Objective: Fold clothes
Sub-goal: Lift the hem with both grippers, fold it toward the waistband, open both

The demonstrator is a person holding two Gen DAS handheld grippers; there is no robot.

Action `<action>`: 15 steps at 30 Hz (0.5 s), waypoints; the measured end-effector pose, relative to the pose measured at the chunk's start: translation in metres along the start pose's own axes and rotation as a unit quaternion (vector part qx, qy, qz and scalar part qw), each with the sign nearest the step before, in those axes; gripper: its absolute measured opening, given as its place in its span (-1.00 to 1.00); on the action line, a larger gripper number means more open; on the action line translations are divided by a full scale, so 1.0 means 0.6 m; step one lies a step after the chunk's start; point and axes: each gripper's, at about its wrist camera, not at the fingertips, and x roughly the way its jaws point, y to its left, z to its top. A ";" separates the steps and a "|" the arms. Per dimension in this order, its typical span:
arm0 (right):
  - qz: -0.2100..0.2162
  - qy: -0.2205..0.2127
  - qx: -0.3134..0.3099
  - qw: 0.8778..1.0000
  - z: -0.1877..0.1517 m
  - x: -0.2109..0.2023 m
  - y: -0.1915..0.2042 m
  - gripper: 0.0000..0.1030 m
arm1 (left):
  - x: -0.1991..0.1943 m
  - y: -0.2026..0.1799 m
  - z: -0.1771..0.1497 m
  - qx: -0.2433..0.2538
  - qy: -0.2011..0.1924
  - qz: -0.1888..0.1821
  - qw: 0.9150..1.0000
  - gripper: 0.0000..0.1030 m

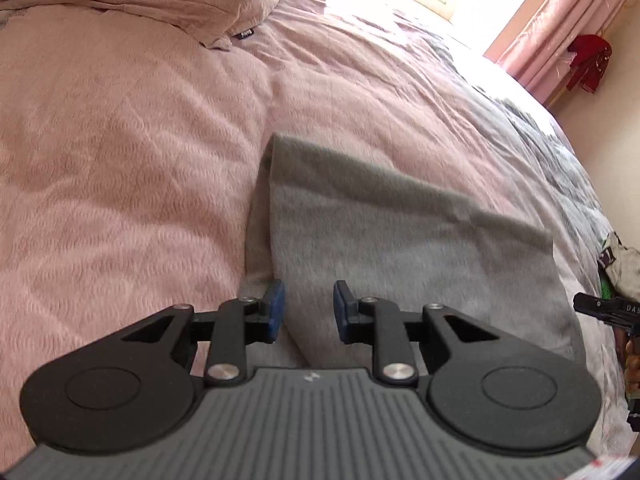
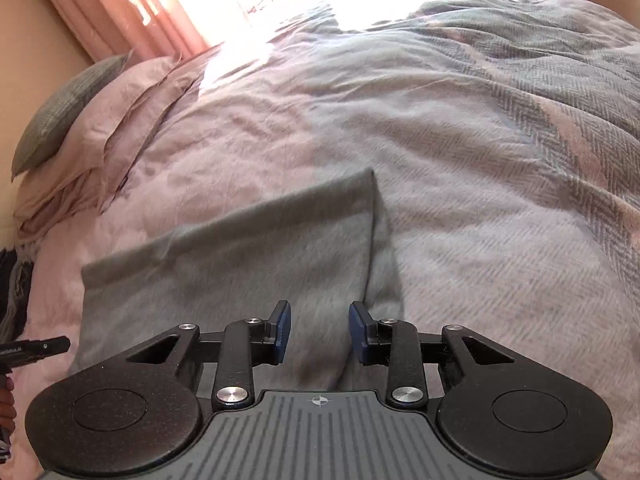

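The grey garment (image 1: 400, 240) is soft matt knit cloth with a faint fuzzy nap. Under it, the bedspread (image 1: 120, 160) is pink cloth, matt, with a fine raised woven texture; beyond the garment's far edge it turns to a grey and pink herringbone weave (image 2: 560, 120). Well past the garment, the pillows (image 2: 100, 132) wear crumpled matt cloth, and the curtain (image 1: 540, 32) is thin pink fabric with a slight sheen. Over the garment, the left hand-held gripper (image 1: 309, 312) is matt black plastic with ribbed grey housing, shiny metal pivot pins and dull blue pads (image 1: 276, 312); the right hand-held gripper (image 2: 319, 332) looks the same.
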 end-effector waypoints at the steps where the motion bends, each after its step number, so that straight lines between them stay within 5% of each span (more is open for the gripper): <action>1: 0.006 -0.006 0.011 1.000 0.016 0.008 -0.017 -0.43 | 0.011 0.008 0.017 -0.009 -0.004 0.000 1.000 -0.57; 8: 0.007 -0.018 0.011 1.000 0.090 0.077 -0.063 -0.43 | 0.069 0.047 0.088 -0.057 -0.017 -0.005 0.998 -0.45; 15: 0.033 -0.033 -0.007 0.999 0.116 0.105 -0.073 -0.44 | 0.096 0.049 0.115 -0.053 -0.023 -0.032 0.998 -0.45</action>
